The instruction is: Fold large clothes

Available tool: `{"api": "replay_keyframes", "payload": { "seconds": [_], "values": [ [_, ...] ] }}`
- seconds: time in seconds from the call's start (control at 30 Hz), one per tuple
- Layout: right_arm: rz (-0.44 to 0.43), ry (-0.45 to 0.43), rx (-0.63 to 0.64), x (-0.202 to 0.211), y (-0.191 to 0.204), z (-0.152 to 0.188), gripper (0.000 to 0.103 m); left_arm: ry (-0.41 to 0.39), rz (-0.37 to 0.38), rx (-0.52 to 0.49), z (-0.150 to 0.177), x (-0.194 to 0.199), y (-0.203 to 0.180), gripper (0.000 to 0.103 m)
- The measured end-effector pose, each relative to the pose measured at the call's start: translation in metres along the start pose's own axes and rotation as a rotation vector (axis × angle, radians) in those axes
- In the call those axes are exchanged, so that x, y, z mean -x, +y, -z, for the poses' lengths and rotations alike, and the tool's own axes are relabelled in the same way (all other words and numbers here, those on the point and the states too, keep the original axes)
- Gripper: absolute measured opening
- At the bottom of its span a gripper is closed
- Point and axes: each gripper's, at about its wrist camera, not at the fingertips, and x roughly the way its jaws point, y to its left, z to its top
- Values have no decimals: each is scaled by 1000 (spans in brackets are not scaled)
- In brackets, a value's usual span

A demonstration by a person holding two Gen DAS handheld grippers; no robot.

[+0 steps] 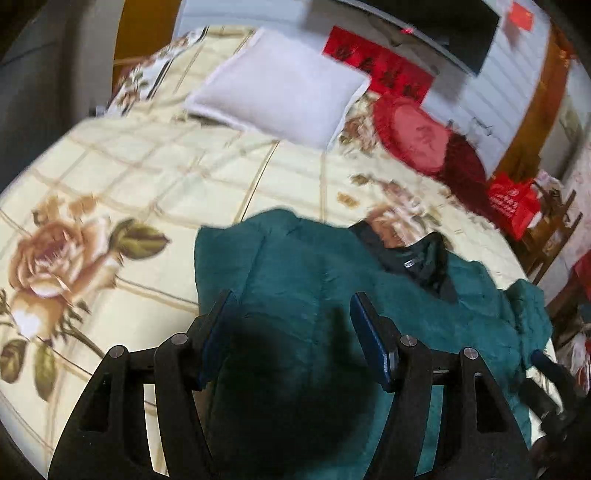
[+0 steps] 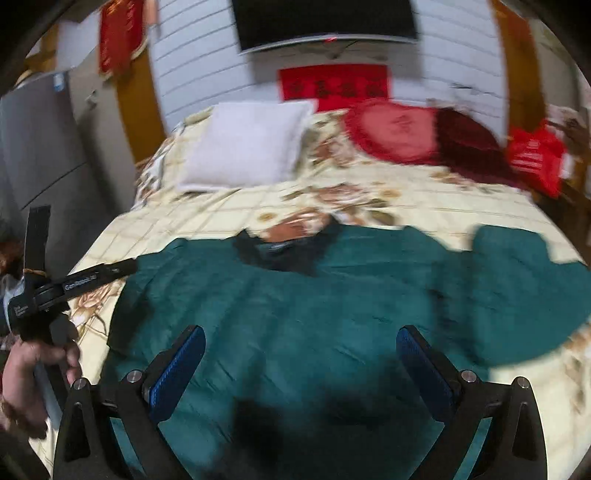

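Though blurred, perhaps "GenRobot" gripper (image 2: 55, 291) lettering

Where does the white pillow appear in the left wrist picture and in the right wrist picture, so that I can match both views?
Left wrist view: the white pillow lies in the upper middle, tilted, beyond the green garment.
Right wrist view: the white pillow lies upper left of centre, at the far end of the bed.
Shared landmark: the round red cushion sits to the pillow's right in both.

Home bedroom, floral bedspread (image 2: 461, 206), white pillow (image 2: 247, 144), wall television (image 2: 325, 18)
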Motion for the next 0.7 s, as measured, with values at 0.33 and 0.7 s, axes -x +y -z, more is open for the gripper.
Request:
{"api": "replay_keyframes", "payload": {
  "seconds": [0.33,0.7],
  "values": [
    [66,203,-106,-69,-88,14,103,65,-127,-83,20,-37,-19,65],
    [6,122,-39,-16,-68,9,100,-12,-39,-102,40,7,-29,65]
  ]
}}
